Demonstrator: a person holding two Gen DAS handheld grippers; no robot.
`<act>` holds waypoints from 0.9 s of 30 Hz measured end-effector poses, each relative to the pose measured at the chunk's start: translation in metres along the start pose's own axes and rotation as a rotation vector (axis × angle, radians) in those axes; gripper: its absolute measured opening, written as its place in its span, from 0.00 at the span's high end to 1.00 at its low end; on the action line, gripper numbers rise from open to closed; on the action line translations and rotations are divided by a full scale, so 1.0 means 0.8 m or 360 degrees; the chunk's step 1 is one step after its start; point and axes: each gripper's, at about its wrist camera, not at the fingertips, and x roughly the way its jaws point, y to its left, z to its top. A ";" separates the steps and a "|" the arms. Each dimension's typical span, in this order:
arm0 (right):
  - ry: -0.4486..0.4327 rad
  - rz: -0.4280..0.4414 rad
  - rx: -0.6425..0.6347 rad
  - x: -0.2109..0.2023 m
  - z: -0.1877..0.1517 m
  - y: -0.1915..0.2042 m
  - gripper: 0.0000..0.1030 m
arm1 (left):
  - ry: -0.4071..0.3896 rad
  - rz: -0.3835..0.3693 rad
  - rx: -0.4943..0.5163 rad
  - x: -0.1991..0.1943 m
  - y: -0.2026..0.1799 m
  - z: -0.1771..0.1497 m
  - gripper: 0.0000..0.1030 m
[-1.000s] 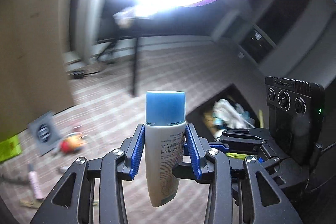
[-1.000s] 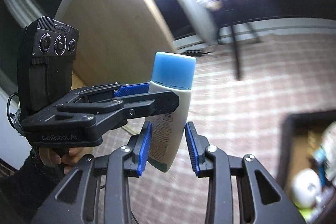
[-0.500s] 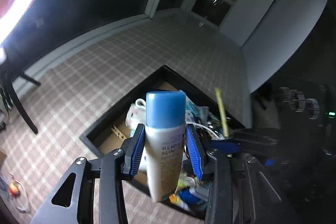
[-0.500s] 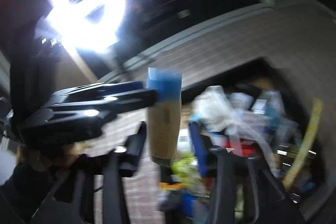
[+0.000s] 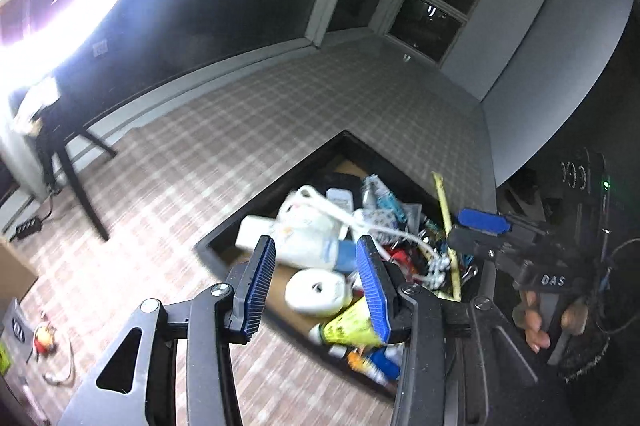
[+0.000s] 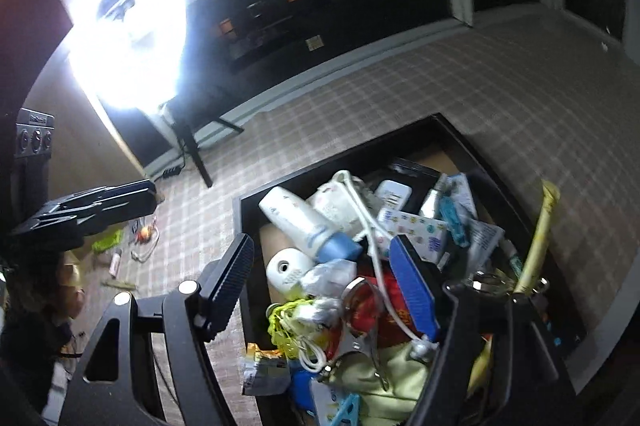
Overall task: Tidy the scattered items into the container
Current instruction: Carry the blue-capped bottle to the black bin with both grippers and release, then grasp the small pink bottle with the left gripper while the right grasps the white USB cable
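A black container (image 5: 280,182) (image 6: 340,162) sits on the checked floor, full of mixed items. A white bottle with a blue cap (image 5: 308,250) (image 6: 308,226) lies on its side on top of the pile. My left gripper (image 5: 316,286) is open and empty, just above that bottle. My right gripper (image 6: 328,282) is open and empty over the container's near left corner. A white roll (image 5: 316,292) (image 6: 286,268), a white cable (image 6: 368,222) and a yellow stick (image 6: 538,238) also lie in the container.
Small scattered items (image 6: 136,242) (image 5: 44,338) lie on the floor to the left. A bright ring light on a black stand (image 6: 128,38) is at the back left. A wooden panel (image 6: 68,130) stands left; dark windows line the back wall.
The left gripper has opened and let go of the blue-capped bottle, which now lies in the container. Both grippers swung from the open floor to above the container.
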 end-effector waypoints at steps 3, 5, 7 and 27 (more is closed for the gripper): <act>0.0003 0.0042 -0.0101 0.013 -0.001 0.028 0.33 | -0.0002 0.0044 -0.0007 -0.019 0.021 -0.024 0.61; 0.0019 0.0088 -0.0184 0.024 -0.001 0.051 0.32 | -0.0002 0.0073 -0.0017 -0.030 0.035 -0.039 0.61; 0.0042 0.0135 -0.0261 0.034 -0.002 0.073 0.33 | 0.0001 0.0128 -0.0028 -0.045 0.054 -0.060 0.61; 0.0326 0.0317 -0.0932 0.161 -0.054 0.314 0.33 | 0.0044 0.0753 -0.0588 -0.176 0.275 -0.276 0.61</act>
